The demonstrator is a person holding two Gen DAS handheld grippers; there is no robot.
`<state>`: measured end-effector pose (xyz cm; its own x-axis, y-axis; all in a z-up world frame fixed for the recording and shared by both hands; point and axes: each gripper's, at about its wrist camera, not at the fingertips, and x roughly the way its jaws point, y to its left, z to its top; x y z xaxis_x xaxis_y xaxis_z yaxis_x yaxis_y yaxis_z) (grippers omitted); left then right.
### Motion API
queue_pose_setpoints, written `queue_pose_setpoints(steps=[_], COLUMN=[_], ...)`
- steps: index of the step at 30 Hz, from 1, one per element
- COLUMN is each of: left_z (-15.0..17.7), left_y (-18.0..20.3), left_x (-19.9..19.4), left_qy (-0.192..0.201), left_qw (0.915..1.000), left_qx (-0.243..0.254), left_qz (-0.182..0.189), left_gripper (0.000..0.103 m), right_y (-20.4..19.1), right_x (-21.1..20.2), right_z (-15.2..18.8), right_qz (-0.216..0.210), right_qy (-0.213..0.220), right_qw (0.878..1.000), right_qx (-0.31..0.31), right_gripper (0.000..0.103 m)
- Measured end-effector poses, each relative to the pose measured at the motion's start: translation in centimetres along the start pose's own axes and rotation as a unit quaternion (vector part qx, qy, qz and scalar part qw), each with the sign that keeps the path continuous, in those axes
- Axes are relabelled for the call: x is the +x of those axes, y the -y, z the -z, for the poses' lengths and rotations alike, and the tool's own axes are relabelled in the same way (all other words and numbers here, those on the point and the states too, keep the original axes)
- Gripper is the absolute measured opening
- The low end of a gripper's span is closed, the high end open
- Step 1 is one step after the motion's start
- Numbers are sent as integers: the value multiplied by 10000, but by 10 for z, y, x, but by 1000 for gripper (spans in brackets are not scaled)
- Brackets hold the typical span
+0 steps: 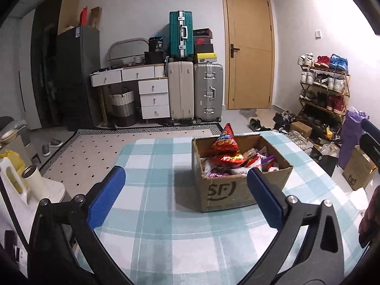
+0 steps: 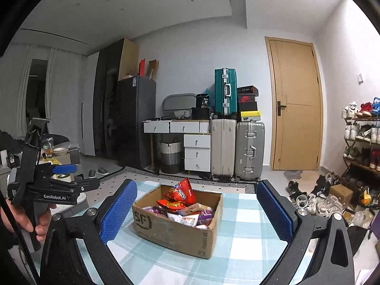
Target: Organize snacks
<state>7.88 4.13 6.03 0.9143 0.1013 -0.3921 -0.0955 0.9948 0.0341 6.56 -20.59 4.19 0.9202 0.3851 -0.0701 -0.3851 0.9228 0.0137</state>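
Note:
An open cardboard box marked SF stands on the checked tablecloth; it also shows in the right wrist view. It is full of snack packets, with a red chip bag sticking up at the back, also seen in the right wrist view. My left gripper is open and empty, short of the box and to its left. My right gripper is open and empty, above and short of the box. The left gripper also shows from the side at the left of the right wrist view.
A white thermos and a white jug stand left of the table. Suitcases, a drawer unit and a door lie beyond. A shoe rack and floor boxes are to the right.

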Motion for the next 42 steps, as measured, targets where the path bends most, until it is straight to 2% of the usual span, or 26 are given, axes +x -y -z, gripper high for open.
queue_pose_setpoints(steps=[5,11,21,25,33,36,40,42], left_z=[21,52,89,104,110,111,109,109], left_y=[-6,-13,-24,-27,-35,-32,-33,-32], left_x=[-1,7,31,39,46,46,46,47], left_qy=[240,475,438,462,460,451,449,437], left_qw=[9995,9984,9979,9971,9970,9975,9981,9983], left_qx=[-54,-54,-230,-169,-325,-242,-206,-195], left_qz=[-181,-300,-416,-582,-531,-477,-363,-346], left_gripper=[102,102,102,102,102,102,102,102], right_y=[0,10,22,24,26,26,29,26], right_x=[-13,-21,-19,-16,-8,-2,25,24], right_z=[18,42,76,88,102,103,111,112], right_qz=[163,222,368,398,512,533,592,526], right_qy=[78,125,-15,-81,-159,-295,-1000,-888], right_qw=[9997,9997,9991,9988,9984,9980,9930,9946], right_qx=[-171,-24,222,259,186,182,218,132], right_gripper=[102,102,102,102,102,102,102,102])
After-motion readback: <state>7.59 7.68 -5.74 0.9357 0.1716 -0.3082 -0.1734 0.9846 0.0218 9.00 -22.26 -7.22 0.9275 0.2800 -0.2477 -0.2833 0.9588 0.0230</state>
